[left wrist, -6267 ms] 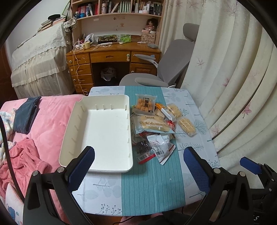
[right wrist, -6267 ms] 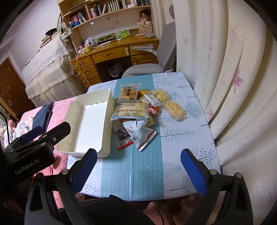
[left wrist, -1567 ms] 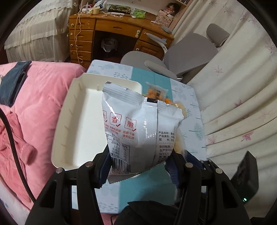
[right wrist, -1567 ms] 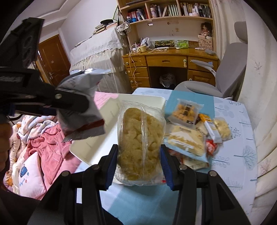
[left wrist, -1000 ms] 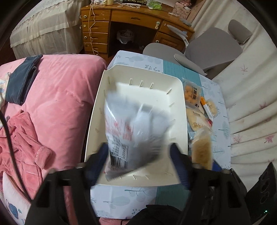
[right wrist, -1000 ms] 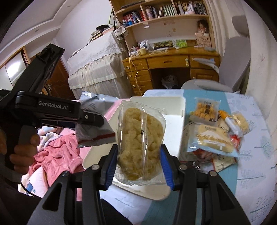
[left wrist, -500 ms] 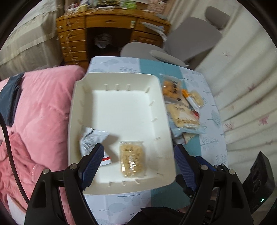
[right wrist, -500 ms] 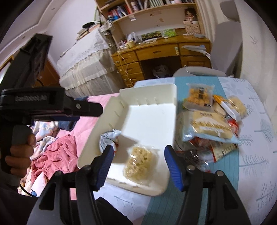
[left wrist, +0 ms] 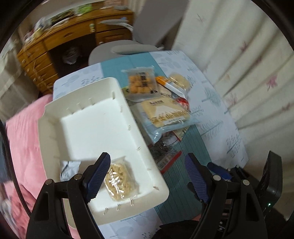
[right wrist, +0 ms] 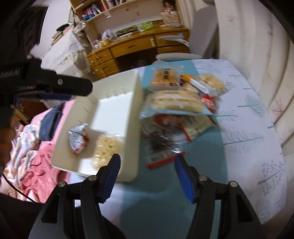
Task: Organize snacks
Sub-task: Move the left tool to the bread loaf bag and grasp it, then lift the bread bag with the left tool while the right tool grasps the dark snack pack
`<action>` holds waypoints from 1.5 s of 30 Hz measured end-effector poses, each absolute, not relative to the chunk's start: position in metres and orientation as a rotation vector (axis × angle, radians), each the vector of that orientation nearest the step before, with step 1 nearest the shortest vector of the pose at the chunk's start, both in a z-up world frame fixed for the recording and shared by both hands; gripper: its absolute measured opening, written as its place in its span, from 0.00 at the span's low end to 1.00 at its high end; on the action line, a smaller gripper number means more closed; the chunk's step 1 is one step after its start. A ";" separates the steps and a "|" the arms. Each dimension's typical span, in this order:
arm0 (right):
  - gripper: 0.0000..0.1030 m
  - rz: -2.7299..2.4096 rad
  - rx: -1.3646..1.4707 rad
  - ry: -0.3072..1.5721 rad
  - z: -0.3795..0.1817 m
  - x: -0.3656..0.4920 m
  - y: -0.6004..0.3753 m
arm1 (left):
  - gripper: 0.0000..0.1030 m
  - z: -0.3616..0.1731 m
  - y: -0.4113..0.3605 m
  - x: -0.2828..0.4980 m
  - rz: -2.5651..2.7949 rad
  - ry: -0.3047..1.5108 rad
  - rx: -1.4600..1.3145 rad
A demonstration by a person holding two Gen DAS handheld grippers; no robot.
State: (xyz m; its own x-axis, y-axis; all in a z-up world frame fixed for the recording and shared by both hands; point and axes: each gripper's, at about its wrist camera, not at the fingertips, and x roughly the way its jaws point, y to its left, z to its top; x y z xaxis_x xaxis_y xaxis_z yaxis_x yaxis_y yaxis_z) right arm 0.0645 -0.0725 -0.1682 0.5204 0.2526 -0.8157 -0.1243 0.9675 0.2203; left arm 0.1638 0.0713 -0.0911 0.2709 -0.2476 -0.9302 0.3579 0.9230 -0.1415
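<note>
White rectangular tray holds two crinkly packets; both tools, left and right, gape empty.

A bedroom interior under even, dim indoor light. A small table carries a white cloth printed with pale blue trees and a teal striped runner down its middle. Cream curtains with faint pink leaf motifs hang in folds just beside the table on the right. Behind the table stands a grey office chair, and beyond it a wooden desk with drawers and a cluttered top. Bookshelves rise above the desk against a pale wall. A lace-draped piece of furniture stands left of the desk. A pink bedspread lies beside the table's left edge, strewn with clothing.
</note>
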 end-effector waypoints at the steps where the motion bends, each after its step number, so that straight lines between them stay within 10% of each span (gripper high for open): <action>1: 0.60 0.218 0.142 0.998 -0.171 0.065 -0.078 | 0.80 -0.093 0.061 0.167 -0.428 1.233 0.141; 33: 0.66 0.321 -0.065 0.927 -0.266 0.120 -0.055 | 0.80 -0.227 -0.068 0.247 -0.507 1.352 0.659; 45: 0.66 0.339 -0.109 0.921 -0.280 0.130 -0.041 | 0.57 -0.226 -0.062 0.262 -0.478 1.318 0.549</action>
State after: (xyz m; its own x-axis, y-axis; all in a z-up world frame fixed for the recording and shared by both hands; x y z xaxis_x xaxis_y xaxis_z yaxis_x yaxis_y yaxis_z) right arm 0.1302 -0.0406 -0.2804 0.5560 0.2405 -0.7956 -0.3331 0.9415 0.0517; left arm 0.2623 -0.0625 -0.2260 0.1896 -0.0185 -0.9817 0.6155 0.7812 0.1041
